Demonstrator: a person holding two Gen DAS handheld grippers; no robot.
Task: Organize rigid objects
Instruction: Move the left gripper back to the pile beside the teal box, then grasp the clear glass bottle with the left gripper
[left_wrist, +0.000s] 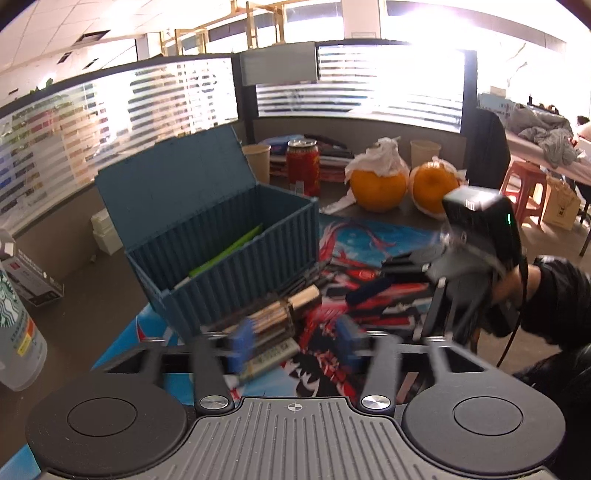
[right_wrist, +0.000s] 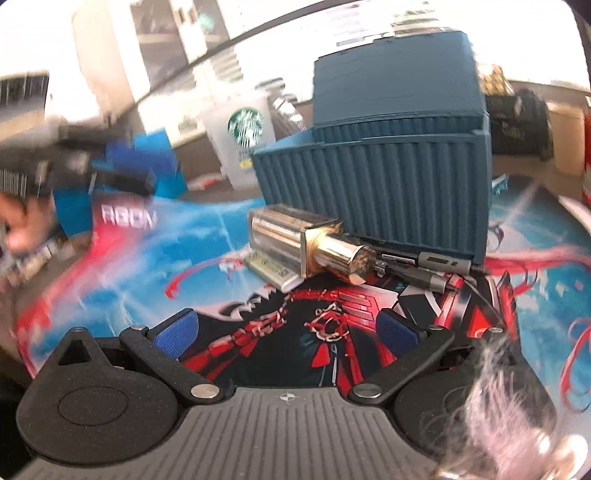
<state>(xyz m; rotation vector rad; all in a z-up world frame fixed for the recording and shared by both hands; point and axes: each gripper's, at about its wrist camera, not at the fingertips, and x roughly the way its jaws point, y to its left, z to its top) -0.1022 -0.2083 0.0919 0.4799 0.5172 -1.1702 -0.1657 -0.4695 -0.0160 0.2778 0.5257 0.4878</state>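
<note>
A blue container-style box (left_wrist: 229, 251) stands open on the printed mat, lid up, with a green item (left_wrist: 229, 251) inside. A gold lipstick tube (left_wrist: 280, 314) and a white tube (left_wrist: 269, 360) lie against its front wall, with dark pens (left_wrist: 306, 277) beside them. My left gripper (left_wrist: 295, 341) is open and empty, blurred, just in front of the gold tube. In the right wrist view the gold tube (right_wrist: 303, 243), pens (right_wrist: 424, 266) and box (right_wrist: 376, 192) lie ahead of my right gripper (right_wrist: 286, 332), which is open and empty over the mat.
Two oranges (left_wrist: 376, 184), a red can (left_wrist: 303, 166) and paper cups (left_wrist: 258, 160) stand behind the box. A Starbucks bottle (left_wrist: 16, 332) stands at the left, also in the right wrist view (right_wrist: 243, 140). The mat (right_wrist: 332, 332) covers the table.
</note>
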